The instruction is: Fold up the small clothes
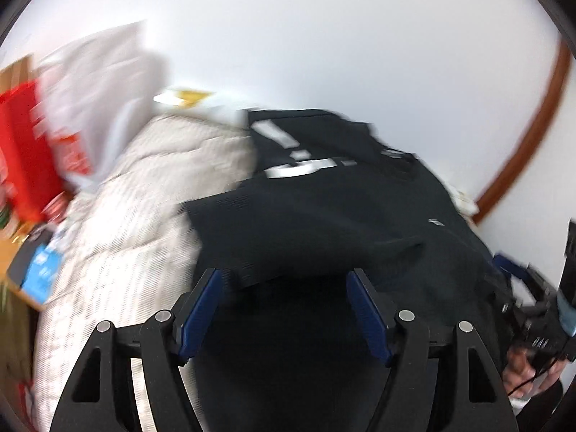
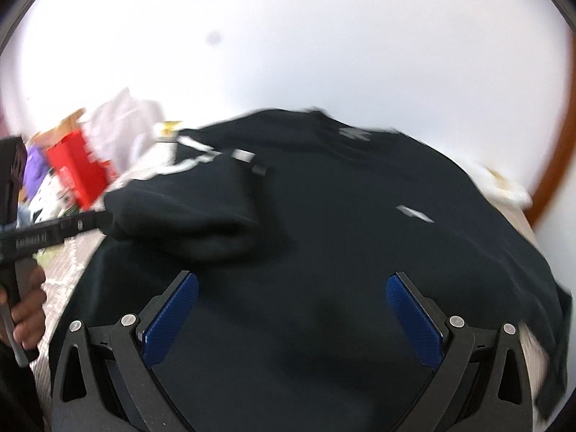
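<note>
A black shirt with white print lies spread on a pale quilted cover. Its left sleeve is folded inward over the body. My left gripper is open low over the shirt's near edge; a fold of black cloth shows between the blue pads without being pinched. My right gripper is open wide above the shirt's front, nothing between its fingers. Each gripper also shows in the other view: the left gripper at the sleeve's left end, the right gripper at the shirt's right edge. Both views are blurred.
A red box and a white plastic bag stand at the cover's far left, with a blue-and-black item on a wooden surface. A white wall rises behind, and a curved brown wooden rail runs at the right. A hand holds the left gripper.
</note>
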Motion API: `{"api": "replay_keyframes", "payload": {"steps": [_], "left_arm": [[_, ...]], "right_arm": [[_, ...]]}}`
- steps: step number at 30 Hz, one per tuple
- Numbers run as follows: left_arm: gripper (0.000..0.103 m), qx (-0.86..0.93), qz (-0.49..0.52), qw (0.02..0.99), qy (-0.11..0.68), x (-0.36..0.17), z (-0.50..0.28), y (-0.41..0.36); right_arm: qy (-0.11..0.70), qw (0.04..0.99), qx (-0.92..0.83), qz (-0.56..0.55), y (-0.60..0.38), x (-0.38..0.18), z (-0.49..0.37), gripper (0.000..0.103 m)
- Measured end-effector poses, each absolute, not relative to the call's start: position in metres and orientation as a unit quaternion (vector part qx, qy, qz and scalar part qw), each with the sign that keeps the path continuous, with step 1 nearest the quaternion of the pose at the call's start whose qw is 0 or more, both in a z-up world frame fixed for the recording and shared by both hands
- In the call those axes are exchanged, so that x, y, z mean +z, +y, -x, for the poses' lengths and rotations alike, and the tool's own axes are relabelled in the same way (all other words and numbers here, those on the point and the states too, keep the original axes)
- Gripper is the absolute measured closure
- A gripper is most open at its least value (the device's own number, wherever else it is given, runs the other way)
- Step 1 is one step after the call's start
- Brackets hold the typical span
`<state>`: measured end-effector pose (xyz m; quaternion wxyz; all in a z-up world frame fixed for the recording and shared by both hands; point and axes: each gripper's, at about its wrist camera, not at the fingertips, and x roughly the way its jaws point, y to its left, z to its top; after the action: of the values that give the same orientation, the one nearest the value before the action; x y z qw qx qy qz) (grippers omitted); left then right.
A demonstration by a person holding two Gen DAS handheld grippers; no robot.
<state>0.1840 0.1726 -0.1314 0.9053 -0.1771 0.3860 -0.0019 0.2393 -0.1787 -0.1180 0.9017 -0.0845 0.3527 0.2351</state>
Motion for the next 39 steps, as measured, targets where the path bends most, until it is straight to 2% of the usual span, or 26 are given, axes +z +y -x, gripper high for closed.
{"api": "replay_keyframes", "payload": {"steps": [6, 10, 11, 12, 13, 14, 15, 16, 18, 27, 39], "left_arm": [[0.033, 0.018, 0.196, 0.889, 0.414, -0.158, -0.143, 0.220], [0.033, -0.003, 0.199, 0.885, 0.422, -0.168, -0.143, 0.219], [0.033, -0.006, 0.198, 0.884, 0.424, -0.171, -0.146, 0.215], [0.033, -0.009, 0.198, 0.882, 0.428, -0.174, -0.145, 0.215], [0.033, -0.008, 0.195, 0.880, 0.433, -0.178, -0.150, 0.211], [0.033, -0.001, 0.190, 0.877, 0.441, -0.181, -0.151, 0.209], [0.033, 0.004, 0.185, 0.876, 0.445, -0.182, -0.161, 0.201], [0.033, 0.008, 0.177, 0.877, 0.446, -0.182, -0.165, 0.198], [0.033, 0.014, 0.162, 0.878, 0.450, -0.180, -0.170, 0.191], [0.034, 0.066, 0.081, 0.878, 0.468, -0.182, -0.182, 0.167], [0.032, 0.051, 0.107, 0.874, 0.471, -0.172, -0.206, 0.166]], "right_arm": [[0.337, 0.881, 0.291, 0.160, -0.080, -0.134, -0.249, 0.004], [0.341, 0.866, 0.316, 0.181, -0.046, -0.154, -0.252, 0.005], [0.345, 0.864, 0.317, 0.185, -0.040, -0.159, -0.254, 0.010], [0.352, 0.860, 0.318, 0.188, -0.034, -0.165, -0.257, 0.025], [0.361, 0.855, 0.321, 0.191, -0.028, -0.172, -0.261, 0.034], [0.366, 0.852, 0.324, 0.190, -0.027, -0.175, -0.264, 0.053], [0.364, 0.853, 0.324, 0.186, -0.028, -0.176, -0.266, 0.077], [0.360, 0.857, 0.325, 0.176, -0.032, -0.174, -0.268, 0.085], [0.353, 0.863, 0.333, 0.139, -0.047, -0.162, -0.272, 0.091], [0.318, 0.904, 0.285, 0.005, -0.157, -0.109, -0.284, 0.094], [0.317, 0.923, 0.206, -0.069, -0.260, -0.114, -0.288, 0.098]]}}
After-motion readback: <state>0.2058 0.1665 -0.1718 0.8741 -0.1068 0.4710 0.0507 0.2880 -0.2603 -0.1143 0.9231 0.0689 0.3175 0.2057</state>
